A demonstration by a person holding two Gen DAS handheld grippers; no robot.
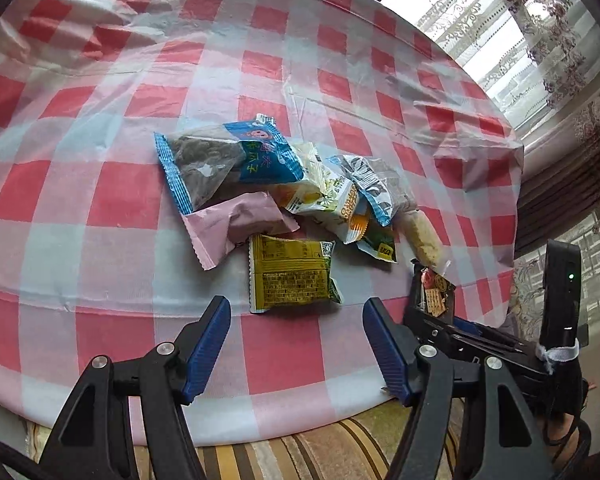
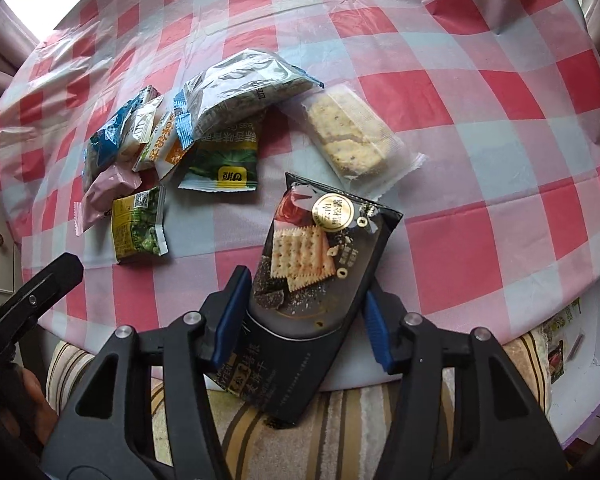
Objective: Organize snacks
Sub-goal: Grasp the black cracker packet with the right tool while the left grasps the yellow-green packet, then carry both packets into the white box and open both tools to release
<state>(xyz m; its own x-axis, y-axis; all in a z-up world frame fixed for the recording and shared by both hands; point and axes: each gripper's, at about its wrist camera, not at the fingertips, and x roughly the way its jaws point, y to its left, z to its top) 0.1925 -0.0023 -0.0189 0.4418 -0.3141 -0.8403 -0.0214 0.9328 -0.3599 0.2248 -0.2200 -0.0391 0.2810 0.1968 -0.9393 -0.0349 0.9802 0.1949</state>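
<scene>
My right gripper (image 2: 305,300) is shut on a black cracker packet (image 2: 320,264) and holds it tilted over the table's near edge; the packet also shows in the left wrist view (image 1: 434,292). My left gripper (image 1: 296,320) is open and empty, just in front of a yellow-green pea packet (image 1: 292,276) (image 2: 138,224). Behind it lies a pile of snacks: a pink packet (image 1: 236,228), a blue seed packet (image 1: 224,160), a white-orange packet (image 1: 332,196), a green packet (image 2: 224,160), a silver-blue packet (image 2: 240,88) and a clear-wrapped biscuit bar (image 2: 352,136).
The round table wears a red-and-white checked plastic cloth (image 1: 112,200). A striped cushion (image 2: 340,420) lies below the near edge. A white surface with a packet (image 2: 564,344) stands at the right. A window with lace curtains (image 1: 520,32) is beyond the table.
</scene>
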